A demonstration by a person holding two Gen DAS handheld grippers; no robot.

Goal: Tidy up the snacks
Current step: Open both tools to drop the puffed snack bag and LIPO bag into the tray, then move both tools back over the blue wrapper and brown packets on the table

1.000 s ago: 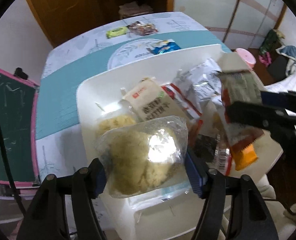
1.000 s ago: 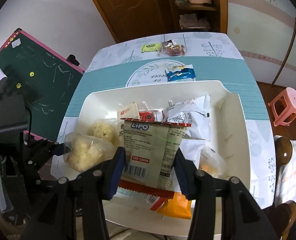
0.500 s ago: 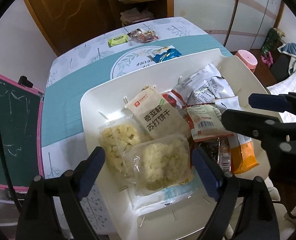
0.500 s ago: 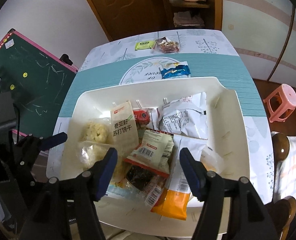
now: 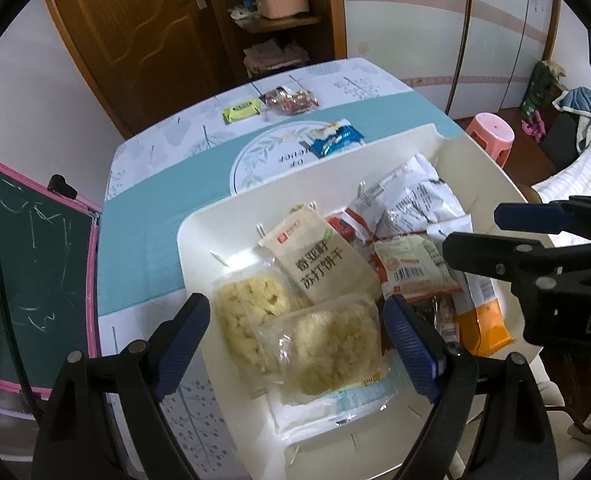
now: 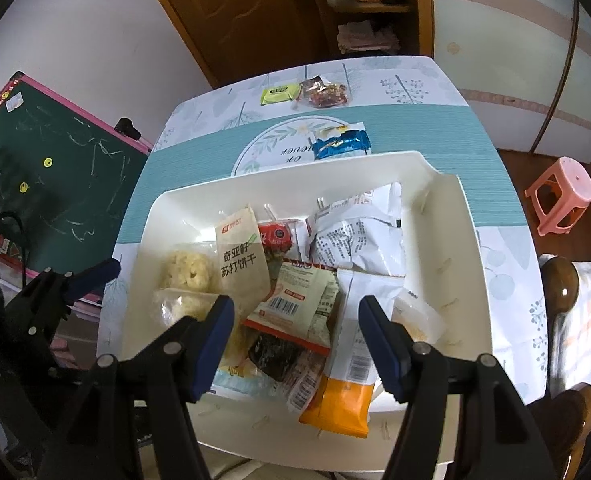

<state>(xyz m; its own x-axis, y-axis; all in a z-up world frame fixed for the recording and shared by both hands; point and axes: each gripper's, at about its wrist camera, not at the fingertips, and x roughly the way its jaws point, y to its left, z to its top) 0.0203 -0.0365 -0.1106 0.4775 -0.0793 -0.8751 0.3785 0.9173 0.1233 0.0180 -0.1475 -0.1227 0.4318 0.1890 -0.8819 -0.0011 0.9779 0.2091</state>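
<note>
Both pairs of jaws spread, empty; snack packets (image 6: pixel 299 300) lie below in the tray (image 6: pixel 467 264).

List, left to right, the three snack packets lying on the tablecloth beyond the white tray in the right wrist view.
yellow-green packet → clear packet of red snacks → blue packet, nearest the tray.

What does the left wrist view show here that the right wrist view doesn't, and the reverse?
Only the left wrist view: clothes heaped on the floor at far right. Only the right wrist view: a wooden chair back beside the table. Both: the white tray of snacks, the blue packet, the yellow-green packet, the chalkboard, the pink stool, and both hand-held grippers, left hand-held gripper and right hand-held gripper, open and empty.
</note>
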